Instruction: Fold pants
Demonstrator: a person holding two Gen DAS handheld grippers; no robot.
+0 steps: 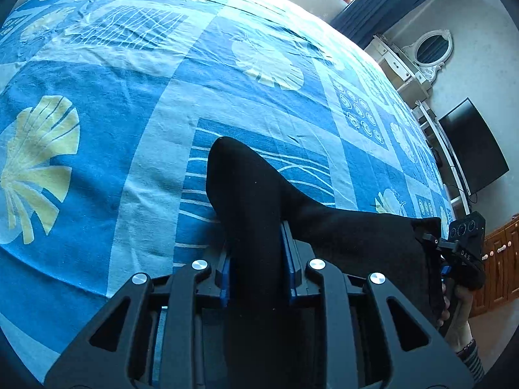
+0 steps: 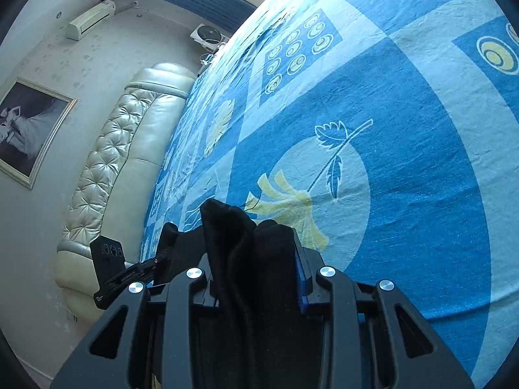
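The black pants (image 1: 259, 201) hang between both grippers, above the blue patterned bedspread (image 1: 97, 113). My left gripper (image 1: 258, 259) is shut on one end of the pants, with cloth bunched between its blue pads. The cloth stretches right to my right gripper (image 1: 454, 253), held in a hand at the right edge. In the right wrist view my right gripper (image 2: 256, 265) is shut on a thick bunch of the pants (image 2: 246, 246), above the bedspread (image 2: 389, 162). My left gripper (image 2: 136, 275) shows at the lower left, holding the other end.
A padded cream headboard (image 2: 116, 168) runs along the bed's left side under a framed picture (image 2: 29, 129). A white dresser with an oval mirror (image 1: 431, 48), a dark TV screen (image 1: 473, 149) and a wooden cabinet (image 1: 499, 259) stand beyond the bed's right edge.
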